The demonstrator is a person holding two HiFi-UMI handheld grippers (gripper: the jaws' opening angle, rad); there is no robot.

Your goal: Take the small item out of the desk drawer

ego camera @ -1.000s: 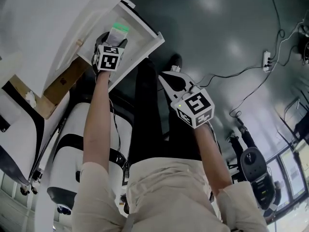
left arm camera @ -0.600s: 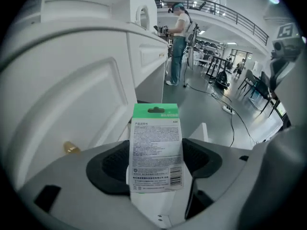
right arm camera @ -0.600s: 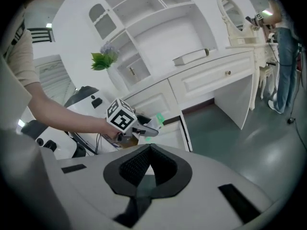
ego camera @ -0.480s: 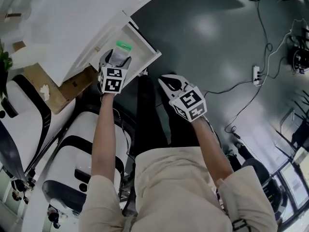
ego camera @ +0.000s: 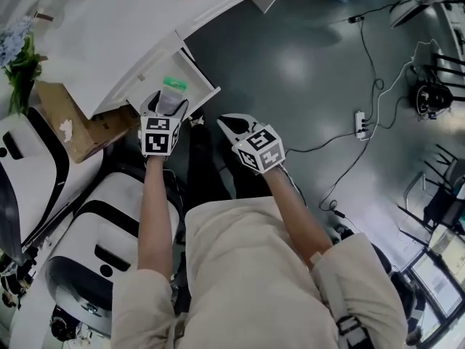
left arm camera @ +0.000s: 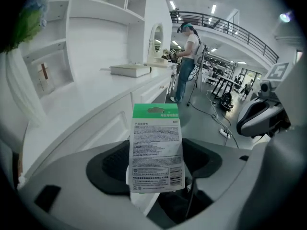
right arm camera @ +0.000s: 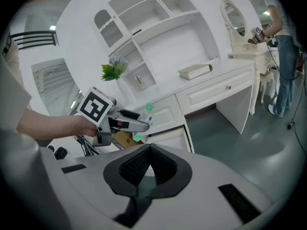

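Observation:
The small item is a flat card packet [left arm camera: 157, 152] with a green top strip and fine print. My left gripper [left arm camera: 156, 166] is shut on its lower part, and it stands upright between the black pads. From the head view the left gripper [ego camera: 164, 112] holds the packet [ego camera: 174, 84] above the open white desk drawer [ego camera: 200, 86]. The right gripper view shows the left gripper [right arm camera: 138, 124] and the packet [right arm camera: 149, 108] in front of the drawer [right arm camera: 169, 139]. My right gripper [ego camera: 227, 124] hangs beside it over the floor, jaws shut and empty.
The white desk top [ego camera: 116, 42] runs along the upper left, with a cardboard box [ego camera: 69, 126] under it and a potted plant [ego camera: 22, 60] on it. White-and-black machines [ego camera: 102, 246] stand at the left. Cables and a power strip [ego camera: 360, 122] lie on the dark floor.
Both grippers have risen. The left one has lifted the green-topped packet up out of the drawer, which now lies further below it. The right gripper stays shut.

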